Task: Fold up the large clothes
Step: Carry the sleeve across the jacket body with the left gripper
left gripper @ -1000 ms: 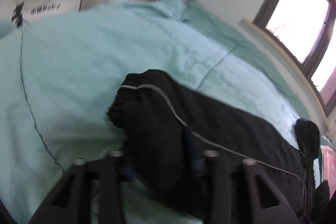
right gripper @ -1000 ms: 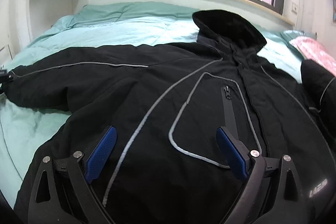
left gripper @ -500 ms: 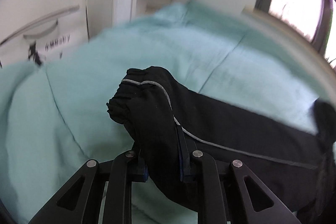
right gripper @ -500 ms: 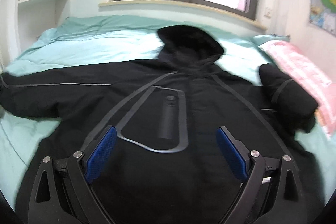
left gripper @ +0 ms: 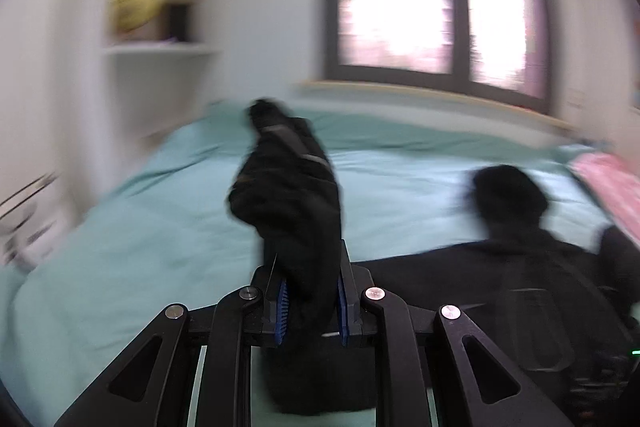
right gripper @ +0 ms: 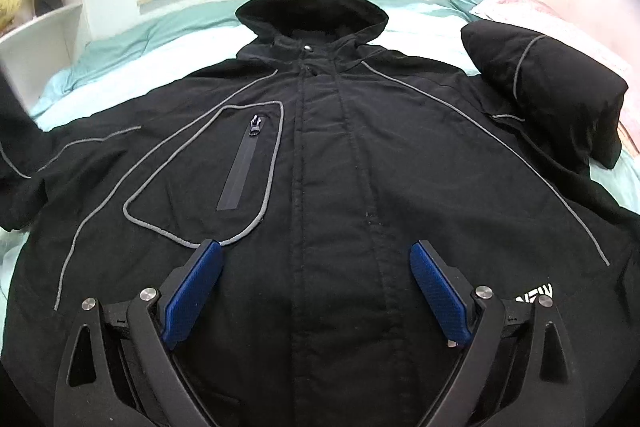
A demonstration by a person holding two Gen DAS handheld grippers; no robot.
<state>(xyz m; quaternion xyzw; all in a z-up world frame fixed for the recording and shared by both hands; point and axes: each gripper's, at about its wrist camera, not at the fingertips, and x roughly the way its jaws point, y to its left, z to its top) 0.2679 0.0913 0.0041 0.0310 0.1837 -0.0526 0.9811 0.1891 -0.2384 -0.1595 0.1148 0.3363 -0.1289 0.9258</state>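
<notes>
The black jacket (right gripper: 328, 155) lies face up across the bed (right gripper: 120, 67), hood at the far side. Its left sleeve (left gripper: 292, 195), blurred but apparently raised, is clamped in the left tool (left gripper: 311, 301). The right tool (right gripper: 316, 291) hangs spread wide over the jacket's near front.

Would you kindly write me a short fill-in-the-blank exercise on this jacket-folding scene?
1. The left gripper is shut on the jacket's ____.
2. The right gripper hovers over the jacket with its jaws ____.
3. The jacket lies face up on a ____ bed.
4. The chest pocket zipper sits ____ the grey piping loop.

Missing words: sleeve; open; green; inside
</notes>
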